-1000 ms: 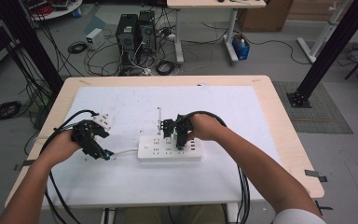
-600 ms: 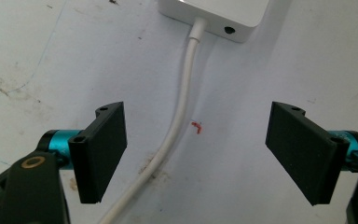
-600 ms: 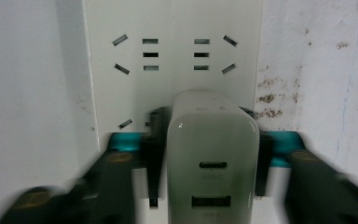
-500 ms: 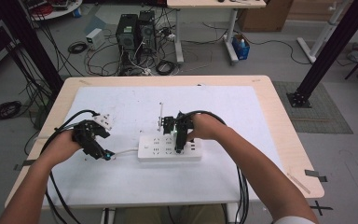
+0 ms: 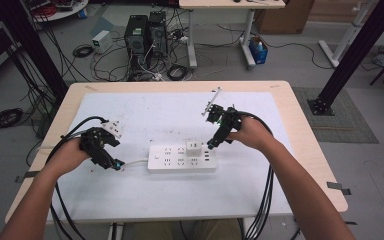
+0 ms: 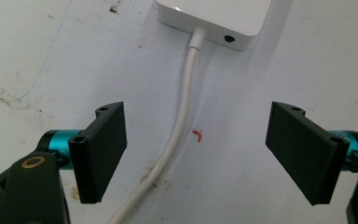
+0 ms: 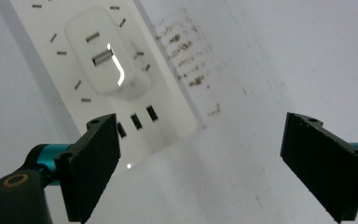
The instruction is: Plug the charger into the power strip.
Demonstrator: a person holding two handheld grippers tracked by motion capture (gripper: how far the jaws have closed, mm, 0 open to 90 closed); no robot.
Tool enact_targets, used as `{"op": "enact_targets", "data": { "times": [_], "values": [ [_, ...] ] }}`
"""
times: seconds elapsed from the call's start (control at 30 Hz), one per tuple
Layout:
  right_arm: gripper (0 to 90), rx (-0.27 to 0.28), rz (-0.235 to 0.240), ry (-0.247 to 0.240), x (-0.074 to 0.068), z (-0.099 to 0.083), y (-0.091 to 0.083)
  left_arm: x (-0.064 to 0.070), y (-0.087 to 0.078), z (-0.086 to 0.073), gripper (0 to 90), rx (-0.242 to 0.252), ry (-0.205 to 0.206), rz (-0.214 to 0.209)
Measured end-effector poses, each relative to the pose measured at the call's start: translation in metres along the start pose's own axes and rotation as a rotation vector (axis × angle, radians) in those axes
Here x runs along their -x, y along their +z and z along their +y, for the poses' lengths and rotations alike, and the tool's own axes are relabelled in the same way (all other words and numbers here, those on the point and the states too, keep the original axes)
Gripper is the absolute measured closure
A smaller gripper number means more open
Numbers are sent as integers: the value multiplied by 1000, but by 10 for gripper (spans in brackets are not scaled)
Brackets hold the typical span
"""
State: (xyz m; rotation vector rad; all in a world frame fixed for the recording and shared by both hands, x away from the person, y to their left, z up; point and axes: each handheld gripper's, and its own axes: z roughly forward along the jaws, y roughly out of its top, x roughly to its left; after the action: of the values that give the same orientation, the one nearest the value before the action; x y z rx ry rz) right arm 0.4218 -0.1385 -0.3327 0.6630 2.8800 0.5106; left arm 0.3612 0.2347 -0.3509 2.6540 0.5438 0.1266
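A white power strip [image 5: 181, 158] lies mid-table, with a white charger block [image 5: 193, 147] plugged into its top. The right gripper view has the same charger [image 7: 107, 51] seated on the strip [image 7: 168, 109] above its USB ports. My right gripper [image 5: 211, 145] hangs open just right of the charger, nothing between its jaws [image 7: 200, 163]. My left gripper [image 5: 114, 164] is open at the strip's left end, its jaws astride the white cable [image 6: 179, 135] without touching it; the strip's end [image 6: 214, 18] lies ahead.
A white mat [image 5: 145, 195] covers the wooden table [image 5: 305, 135]. Black cables trail from both grippers over the near edge. Computers [image 5: 142, 37] and tangled wires lie on the floor beyond the far edge.
My right gripper has let go of the charger and drawn back to the right, open. The charger now stands alone in the strip. The left gripper has stayed put.
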Motion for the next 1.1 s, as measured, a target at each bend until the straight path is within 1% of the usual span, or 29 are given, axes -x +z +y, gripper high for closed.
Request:
{"op": "enact_targets", "data": {
  "times": [0.03,0.07,0.17,0.2,0.23,0.3,0.4,0.43,0.47,0.53,0.6,0.7,0.83,0.9,0.93,1.0,1.1],
  "values": [
    [115,9,-6,13,1,-5,-3,0,0,0,206,-9,11,3],
    [115,16,-13,28,2,-10,-7,0,0,1,206,-10,14,2],
    [115,39,-44,76,6,-25,-18,1,-1,2,206,0,10,0],
    [115,43,-60,96,7,-30,-22,1,-2,2,206,-3,18,0],
    [115,44,-67,116,9,-35,-25,1,-3,3,206,-3,15,-2],
    [115,33,-81,149,11,-46,-30,0,-4,3,206,-2,15,-8],
    [115,-4,-109,186,13,-63,-35,-3,-5,4,206,-12,16,-11],
    [115,-14,-114,202,14,-68,-37,-3,-5,4,206,-6,10,-10],
    [115,-20,-117,215,14,-74,-38,-3,-5,5,206,-7,13,-11],
    [115,-25,-118,224,15,-85,-42,-3,-6,7,206,-8,21,-12],
    [115,-32,-108,247,15,-95,-45,-4,-6,8,206,-12,24,-10],
    [115,-49,-53,241,15,-108,-48,-4,-5,9,206,-11,15,-5],
    [114,-61,-76,252,16,-118,-49,-5,-4,9,206,-10,9,-3],
    [115,-54,-75,264,16,-121,-49,-7,-4,9,206,-13,11,-4],
    [114,-49,-75,261,16,-123,-49,-7,-3,9,206,-12,6,2],
    [114,-46,-82,262,16,-123,-49,-7,-3,9,206,-16,6,10],
    [114,-34,-85,256,14,-123,-49,-6,-4,9,206,-8,-2,8]
  ]
}}
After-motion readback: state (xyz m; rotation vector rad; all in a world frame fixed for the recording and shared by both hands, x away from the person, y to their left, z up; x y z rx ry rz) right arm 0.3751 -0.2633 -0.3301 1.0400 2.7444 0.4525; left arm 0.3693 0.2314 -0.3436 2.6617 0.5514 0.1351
